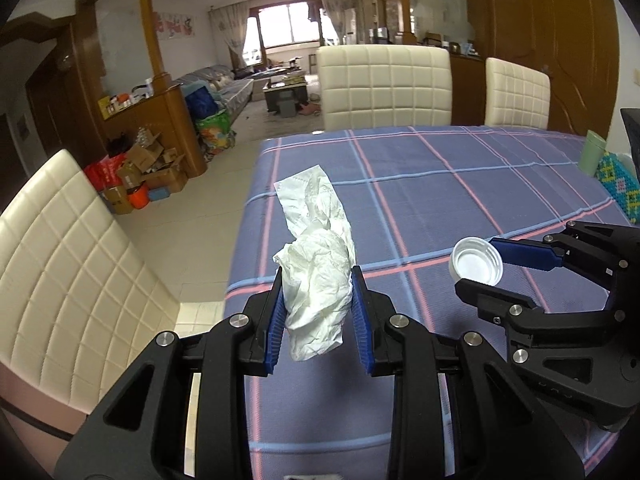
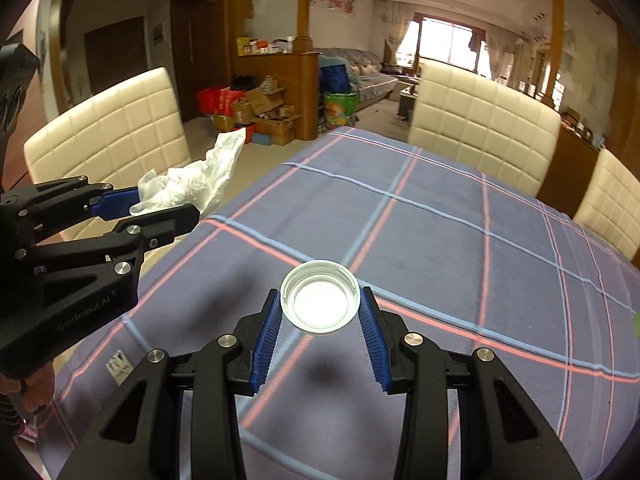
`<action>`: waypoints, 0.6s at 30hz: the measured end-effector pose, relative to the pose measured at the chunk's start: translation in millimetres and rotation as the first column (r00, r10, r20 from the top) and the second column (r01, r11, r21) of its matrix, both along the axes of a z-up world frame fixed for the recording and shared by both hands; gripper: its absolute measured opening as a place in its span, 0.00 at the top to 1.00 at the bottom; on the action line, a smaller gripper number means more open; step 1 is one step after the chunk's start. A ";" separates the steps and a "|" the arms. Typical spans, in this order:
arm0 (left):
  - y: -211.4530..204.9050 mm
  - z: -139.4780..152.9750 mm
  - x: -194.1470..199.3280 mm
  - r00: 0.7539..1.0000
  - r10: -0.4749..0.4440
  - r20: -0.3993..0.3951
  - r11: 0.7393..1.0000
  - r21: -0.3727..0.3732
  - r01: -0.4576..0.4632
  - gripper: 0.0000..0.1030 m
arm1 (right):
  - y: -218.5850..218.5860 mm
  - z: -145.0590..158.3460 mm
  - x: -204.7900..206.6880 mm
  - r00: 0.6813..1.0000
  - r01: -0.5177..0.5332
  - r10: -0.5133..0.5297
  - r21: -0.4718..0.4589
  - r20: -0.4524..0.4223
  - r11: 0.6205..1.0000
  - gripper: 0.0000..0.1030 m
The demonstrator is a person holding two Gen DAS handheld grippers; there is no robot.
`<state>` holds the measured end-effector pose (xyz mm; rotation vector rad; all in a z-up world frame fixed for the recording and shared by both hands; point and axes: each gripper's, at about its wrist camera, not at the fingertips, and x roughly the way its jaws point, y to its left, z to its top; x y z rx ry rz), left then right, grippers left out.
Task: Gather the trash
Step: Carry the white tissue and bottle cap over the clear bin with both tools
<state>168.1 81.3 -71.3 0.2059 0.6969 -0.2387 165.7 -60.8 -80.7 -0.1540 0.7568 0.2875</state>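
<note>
My left gripper [image 1: 318, 280] is shut on a crumpled white tissue [image 1: 320, 288], held up above the plaid tablecloth [image 1: 420, 184] near the table's left edge; a loose strip of the tissue sticks out past the fingertips. From the right wrist view the same tissue [image 2: 192, 184] shows at the left in the left gripper [image 2: 168, 204]. My right gripper [image 2: 320, 300] is shut on a white bottle cap [image 2: 320, 302], hollow side facing the camera, lifted above the cloth. In the left wrist view the cap [image 1: 476, 266] and right gripper [image 1: 480, 264] hang at the right.
Cream padded chairs [image 1: 386, 84] stand around the table, one close at the left [image 1: 68, 264]. A green cup [image 1: 594, 152] and a beaded box [image 1: 620, 188] sit at the table's right end. Cardboard boxes and bags [image 1: 136, 176] are piled on the floor.
</note>
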 end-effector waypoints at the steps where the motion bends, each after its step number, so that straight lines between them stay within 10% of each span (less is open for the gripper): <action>1: 6.3 -0.6 -1.4 1.000 0.012 -0.001 1.000 -0.001 -0.012 0.70 | 5.4 1.6 -1.1 1.000 -0.007 0.007 -0.004 0.003 1.000 0.62; 18: 133.6 -14.9 -17.5 0.971 0.240 -0.013 0.970 -0.043 -0.241 0.70 | 117.6 4.8 9.8 0.987 -0.160 0.159 -0.009 -0.017 0.987 0.62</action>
